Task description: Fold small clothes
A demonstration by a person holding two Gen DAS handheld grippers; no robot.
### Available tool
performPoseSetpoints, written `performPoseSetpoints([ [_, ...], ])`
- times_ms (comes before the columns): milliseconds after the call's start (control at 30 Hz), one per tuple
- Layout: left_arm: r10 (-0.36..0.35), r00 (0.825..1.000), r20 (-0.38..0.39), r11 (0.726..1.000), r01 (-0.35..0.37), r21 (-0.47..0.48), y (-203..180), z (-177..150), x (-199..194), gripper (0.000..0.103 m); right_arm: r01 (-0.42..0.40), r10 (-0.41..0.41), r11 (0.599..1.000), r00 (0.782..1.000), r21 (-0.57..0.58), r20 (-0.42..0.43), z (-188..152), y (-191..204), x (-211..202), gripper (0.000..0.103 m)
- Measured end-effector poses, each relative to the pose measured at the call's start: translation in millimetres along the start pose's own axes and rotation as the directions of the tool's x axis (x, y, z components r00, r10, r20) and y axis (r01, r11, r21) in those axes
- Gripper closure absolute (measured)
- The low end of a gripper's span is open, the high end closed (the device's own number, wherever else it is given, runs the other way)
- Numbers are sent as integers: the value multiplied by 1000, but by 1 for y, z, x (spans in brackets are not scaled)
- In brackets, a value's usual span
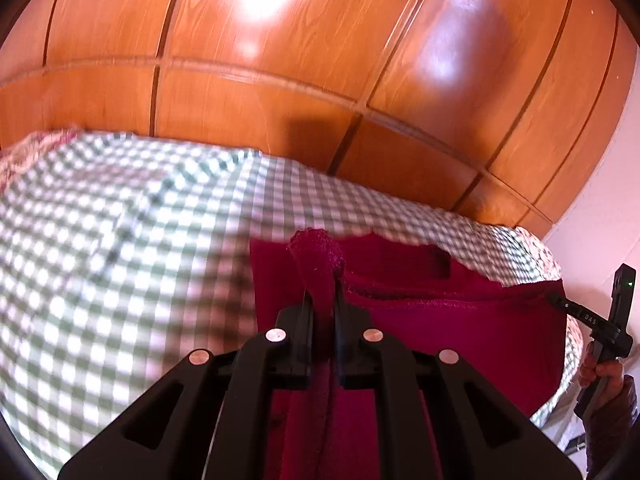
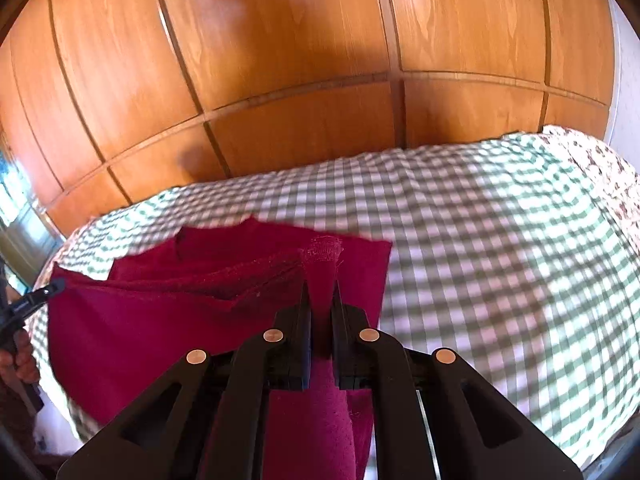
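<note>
Checked bedcover point(image 1: 120, 240), green and white, fills the left of the left wrist view, with orange wood panelling point(image 1: 280, 80) behind it. Left gripper point(image 1: 323, 300) sits centre frame, jaws clenched almost together on a bunched fold of the crimson garment point(image 1: 460, 332); the pinched cloth pokes up beyond the fingertips as a rounded tuft. Rest of the garment spreads to the right over the bedcover, its near part hanging below the gripper. At far right its other end meets the right gripper point(image 1: 560, 300), held by a hand point(image 1: 604, 372); grip there too small to judge from this view.

Right wrist view: at far left the left gripper's tip point(image 2: 52, 288) touches the garment's corner. Garment point(image 2: 160, 320) lies in layered folds across the left half. Right gripper point(image 2: 320, 292) at centre, jaws closed tight on a narrow fold, frayed edge showing above the tips. Bedcover point(image 2: 500, 260) to the right, floral fabric point(image 2: 600, 168) at its far edge.
</note>
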State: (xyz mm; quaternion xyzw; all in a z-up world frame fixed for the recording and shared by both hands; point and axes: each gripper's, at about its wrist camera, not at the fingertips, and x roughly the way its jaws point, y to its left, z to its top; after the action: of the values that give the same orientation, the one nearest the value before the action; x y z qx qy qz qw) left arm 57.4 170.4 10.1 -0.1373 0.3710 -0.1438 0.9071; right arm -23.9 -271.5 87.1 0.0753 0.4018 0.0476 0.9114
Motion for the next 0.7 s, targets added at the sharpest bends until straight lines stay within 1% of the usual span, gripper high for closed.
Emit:
performPoseSetpoints([
  [200, 81, 997, 7, 997, -81, 21, -3, 49, 44, 96, 35, -34, 998, 999, 48, -11, 43, -5, 52, 97],
  [300, 121, 993, -7, 992, -121, 28, -1, 69, 73, 96, 51, -50, 995, 999, 83, -19, 62, -9, 80, 97],
  [400, 166, 985, -39, 986, -164, 39, 0, 75, 101, 96, 81, -78, 993, 996, 90, -46, 68, -10, 109, 97],
  [467, 212, 974, -84, 977, -209, 43, 5, 73, 127, 96, 105, -96, 990, 991, 97, -92, 66, -14, 134, 97],
  [533, 240, 962, -130, 971, -237, 37, 8, 66, 147, 96, 124, -109, 987, 984, 101, -144, 60, -18, 157, 97],
  [567, 255, 955, -149, 967, -252, 39, 9, 60, 155, 94, 129, -111, 986, 980, 104, -164, 56, -20, 164, 97],
  [633, 275, 944, -185, 961, -273, 35, 13, 54, 167, 85, 128, -106, 985, 976, 112, -190, 47, -25, 176, 97],
  [667, 275, 943, -188, 961, -275, 25, 15, 51, 167, 83, 126, -102, 985, 977, 120, -189, 45, -26, 176, 96],
  [700, 262, 947, -184, 964, -267, 1, 18, 50, 162, 74, 113, -87, 984, 979, 136, -183, 44, -29, 174, 93],
])
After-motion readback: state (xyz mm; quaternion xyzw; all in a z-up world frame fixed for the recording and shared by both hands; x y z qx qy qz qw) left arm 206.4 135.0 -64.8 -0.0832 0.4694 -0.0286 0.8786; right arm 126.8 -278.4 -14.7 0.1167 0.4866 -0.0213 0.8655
